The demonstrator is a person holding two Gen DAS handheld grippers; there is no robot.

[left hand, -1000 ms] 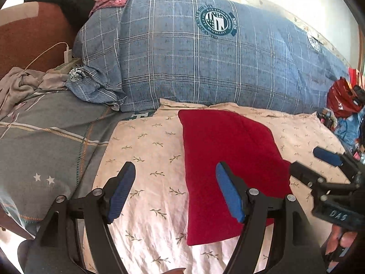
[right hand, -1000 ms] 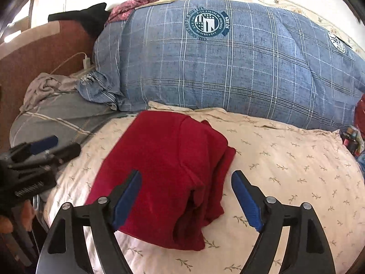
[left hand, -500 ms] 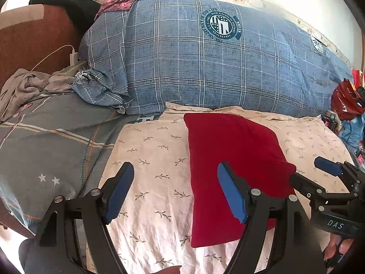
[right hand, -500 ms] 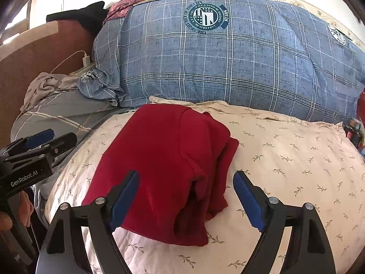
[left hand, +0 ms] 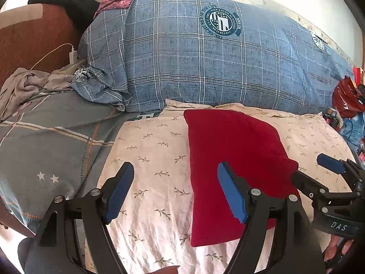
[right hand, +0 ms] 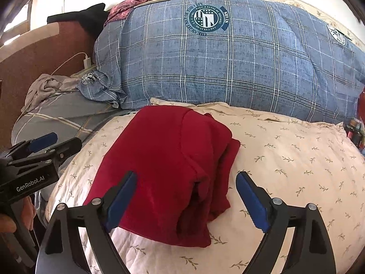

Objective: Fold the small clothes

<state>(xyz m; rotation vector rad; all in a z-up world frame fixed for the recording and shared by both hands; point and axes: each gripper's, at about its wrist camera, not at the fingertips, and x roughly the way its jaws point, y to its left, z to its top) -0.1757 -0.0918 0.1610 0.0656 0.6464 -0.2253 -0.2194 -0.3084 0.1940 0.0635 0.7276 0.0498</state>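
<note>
A folded red garment (left hand: 232, 155) lies on a cream leaf-print pillow (left hand: 155, 164); it also shows in the right wrist view (right hand: 168, 164), with its layered edges at the right. My left gripper (left hand: 175, 191) is open and empty, hovering over the pillow at the garment's left edge. My right gripper (right hand: 187, 198) is open and empty, hovering above the garment's near end. Each gripper shows in the other's view: the right one (left hand: 317, 169) at the garment's right, the left one (right hand: 54, 143) at its left.
A big blue plaid duvet (left hand: 205, 68) lies behind the pillow. A grey plaid sheet (left hand: 50, 141) and a crumpled beige cloth (left hand: 25, 86) lie at the left, with a white charger (left hand: 73, 54). A red bag (left hand: 344, 98) and clutter lie at the far right.
Both grippers have drawn back slightly and stayed open. The red garment lies as before.
</note>
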